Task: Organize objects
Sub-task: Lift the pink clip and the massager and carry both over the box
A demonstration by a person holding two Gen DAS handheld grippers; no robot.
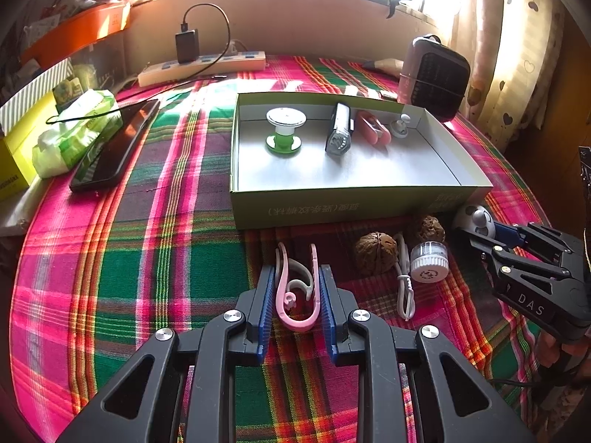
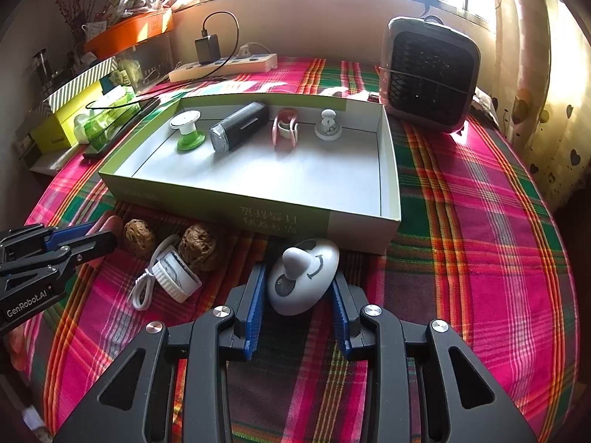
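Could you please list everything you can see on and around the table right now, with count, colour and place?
box: 1, green and white, open, mid-table
spool: 1, white and green, in box
black torch: 1, in box
pink clip: 1, in box
small white knob: 1, in box
walnuts: 2, brown, before box
white jar: 1, with cord, before box
phone: 1, black, left
tissue pack: 1, green, left
power strip: 1, white, back
heater: 1, dark grille, back right
left gripper: shut on pink hook
right gripper: shut on white disc
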